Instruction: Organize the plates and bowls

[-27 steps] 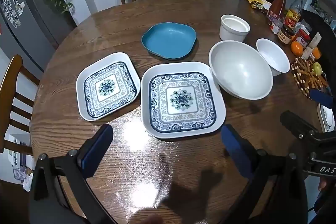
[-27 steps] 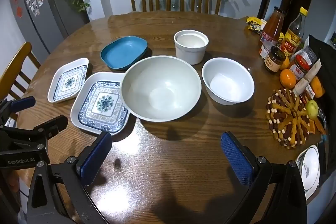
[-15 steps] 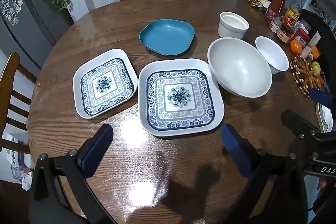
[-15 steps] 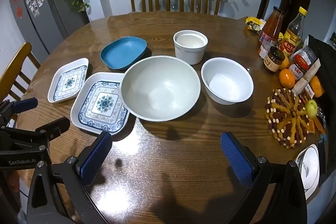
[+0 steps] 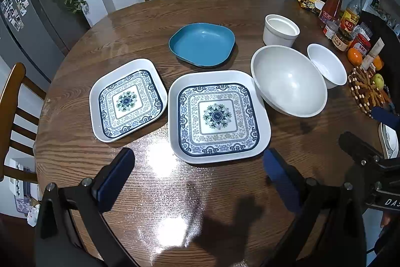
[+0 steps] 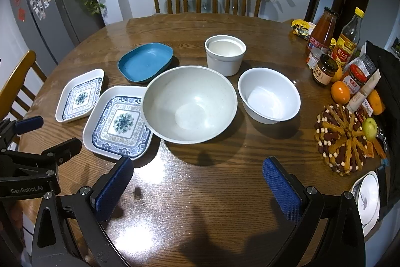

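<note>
Both grippers hang over the near edge of the round table (image 6: 200, 192), jaws wide apart and holding nothing: the left gripper (image 5: 197, 174) just short of the big plate (image 5: 217, 116), the right gripper (image 6: 197, 182) before bare wood. The small plate (image 5: 127, 99) lies beside the big one, the blue dish (image 5: 202, 43) behind. The big bowl (image 6: 190, 104) overlaps the big plate's rim; the small bowl (image 6: 268, 94) and pot (image 6: 225, 54) sit near. Bottles (image 6: 325, 29) crowd the right edge.
</note>
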Available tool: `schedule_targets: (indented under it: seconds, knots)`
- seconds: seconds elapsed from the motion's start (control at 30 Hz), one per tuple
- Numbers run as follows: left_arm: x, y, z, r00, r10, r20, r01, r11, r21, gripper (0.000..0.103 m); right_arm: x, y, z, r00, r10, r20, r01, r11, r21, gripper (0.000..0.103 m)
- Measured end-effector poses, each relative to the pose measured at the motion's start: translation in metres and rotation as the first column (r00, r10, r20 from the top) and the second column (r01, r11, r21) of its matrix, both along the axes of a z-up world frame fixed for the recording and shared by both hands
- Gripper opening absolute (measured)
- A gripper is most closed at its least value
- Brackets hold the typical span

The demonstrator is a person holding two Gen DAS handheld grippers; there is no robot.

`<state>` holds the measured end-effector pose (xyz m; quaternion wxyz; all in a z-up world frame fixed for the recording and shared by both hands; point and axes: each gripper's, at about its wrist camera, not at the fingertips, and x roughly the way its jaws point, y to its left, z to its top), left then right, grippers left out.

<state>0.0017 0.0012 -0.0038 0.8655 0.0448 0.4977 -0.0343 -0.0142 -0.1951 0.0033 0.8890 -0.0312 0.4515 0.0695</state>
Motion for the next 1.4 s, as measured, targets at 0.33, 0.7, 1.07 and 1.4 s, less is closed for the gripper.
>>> schedule_targets:
  seconds: [0.33,0.7,1.07,1.4]
  knots:
    - [0.0013,-0.0019,0.0004,1.0,-0.011,0.003,0.011,1.0,0.006,0.102,-0.0015,-0.0039,0.0016,1.0,-0.017,0.002,0.017,1.0,0.001,0.103]
    - [0.0008,-0.0051,0.0011,1.0,-0.012,0.004,0.012,1.0,0.009,0.102,-0.003,-0.0076,0.0018,1.0,-0.021,0.001,0.021,1.0,0.002,0.103]
    - [0.0024,-0.0083,0.0014,1.0,-0.009,0.007,0.009,1.0,0.017,0.102,-0.003,-0.0078,0.0004,1.0,-0.02,-0.001,0.02,1.0,0.001,0.103]
    - [0.0062,-0.0048,0.0004,1.0,0.0,0.002,0.0,1.0,0.011,0.102,-0.0029,-0.0077,-0.0003,1.0,-0.019,0.0,0.019,1.0,0.003,0.103]
